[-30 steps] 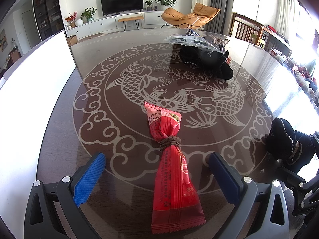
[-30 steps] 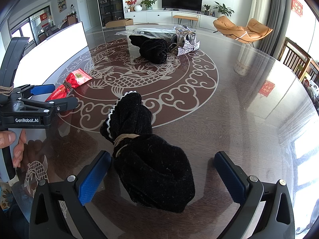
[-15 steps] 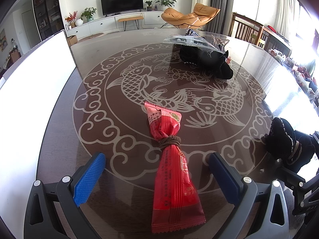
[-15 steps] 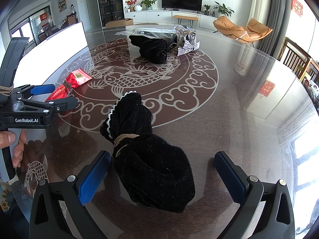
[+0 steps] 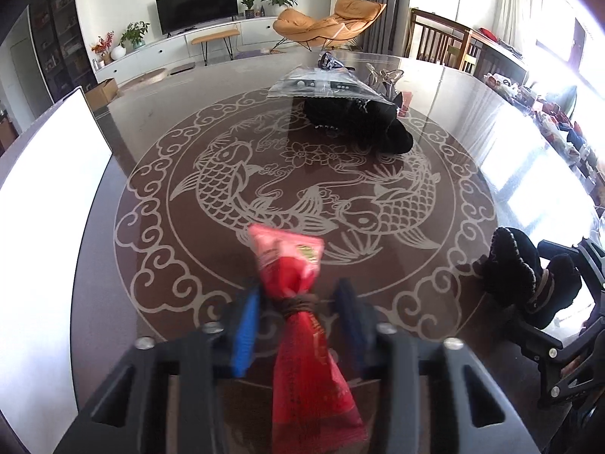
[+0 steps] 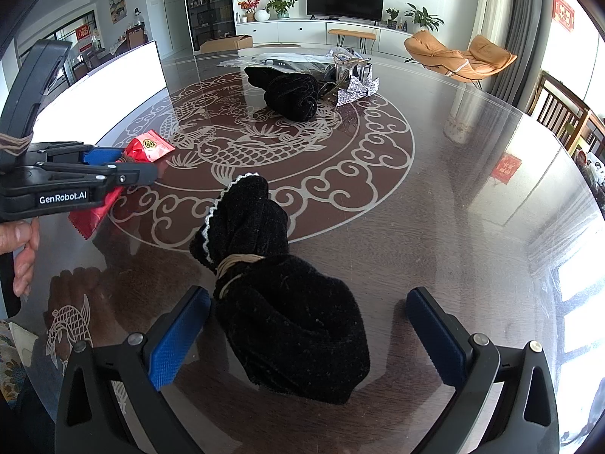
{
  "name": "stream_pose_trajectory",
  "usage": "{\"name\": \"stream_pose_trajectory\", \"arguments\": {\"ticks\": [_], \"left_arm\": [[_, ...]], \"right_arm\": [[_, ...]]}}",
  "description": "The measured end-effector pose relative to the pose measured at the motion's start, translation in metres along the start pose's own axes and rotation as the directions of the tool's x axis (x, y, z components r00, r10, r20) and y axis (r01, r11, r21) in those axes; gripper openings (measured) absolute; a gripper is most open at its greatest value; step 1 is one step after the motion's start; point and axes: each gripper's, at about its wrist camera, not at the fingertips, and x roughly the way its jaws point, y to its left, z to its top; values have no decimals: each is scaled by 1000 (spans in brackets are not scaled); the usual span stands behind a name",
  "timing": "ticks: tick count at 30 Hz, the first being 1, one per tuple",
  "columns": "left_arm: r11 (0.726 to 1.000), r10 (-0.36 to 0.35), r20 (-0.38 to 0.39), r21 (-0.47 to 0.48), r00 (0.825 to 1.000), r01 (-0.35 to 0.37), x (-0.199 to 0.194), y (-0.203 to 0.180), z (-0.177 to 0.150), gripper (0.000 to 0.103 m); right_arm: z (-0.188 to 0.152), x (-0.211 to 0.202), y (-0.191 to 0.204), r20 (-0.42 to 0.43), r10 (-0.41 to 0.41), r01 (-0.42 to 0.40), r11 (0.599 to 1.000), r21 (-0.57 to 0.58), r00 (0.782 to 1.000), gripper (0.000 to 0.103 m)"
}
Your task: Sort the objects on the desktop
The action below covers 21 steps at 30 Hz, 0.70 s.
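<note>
A red snack packet [image 5: 298, 325], tied at its waist with a brown band, sits between the blue pads of my left gripper [image 5: 298, 319]. The jaws have closed in around the tied waist and look blurred. The packet seems raised off the glass table [image 5: 151, 257]; it also shows in the right wrist view [image 6: 145, 149]. My right gripper [image 6: 308, 331] is open, its pads either side of a black velvet pouch [image 6: 276, 302] tied with a tan rubber band, lying on the table. The pouch also shows in the left wrist view [image 5: 529, 280].
A second black pouch [image 6: 287, 92] lies at the far side with a clear plastic bag [image 5: 321, 85] and a silver foil piece [image 6: 355, 89]. A white board [image 5: 41, 227] runs along the left edge. A red sticker [image 6: 504, 166] lies to the right.
My left gripper has closed from wide open onto the red packet's tied waist and lifted it a little. The right gripper and the black pouch have not moved.
</note>
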Motion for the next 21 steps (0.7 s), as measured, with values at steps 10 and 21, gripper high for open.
{"name": "stream_pose_trajectory", "arguments": {"ticks": [10, 21], "left_arm": [[996, -46, 2, -74, 999, 46, -33, -24, -51, 32], [1000, -5, -62, 17, 998, 6, -26, -32, -49, 73]], "right_arm": [[3, -5, -3, -87, 79, -86, 994, -70, 993, 103], [38, -3, 17, -274, 113, -175, 961, -212, 955, 72]]}}
